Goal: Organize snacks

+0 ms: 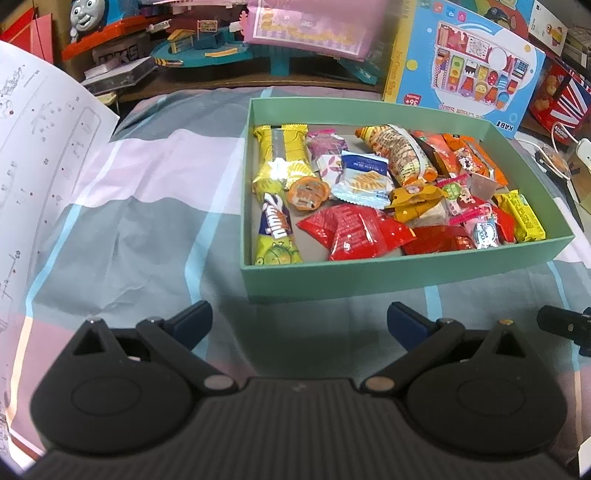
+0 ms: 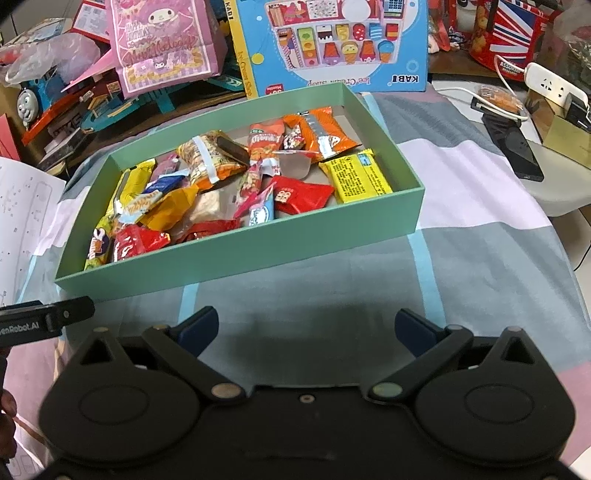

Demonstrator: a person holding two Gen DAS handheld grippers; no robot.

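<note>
Left gripper [image 1: 299, 319] and right gripper [image 2: 306, 325] both spread wide, empty, above checked bedcloth [image 1: 147, 221]. Ahead, green box [image 1: 369, 275] heaped with snacks [image 1: 354, 229]; lower wrappers buried, unreadable. Power strip [image 2: 554, 86] and black phone [image 2: 517, 147] clear only in right view.

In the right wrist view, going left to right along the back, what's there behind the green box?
Blue toy train → pink gift bag → blue Ice Cream Shop box → Union Jack tin → white power strip.
</note>
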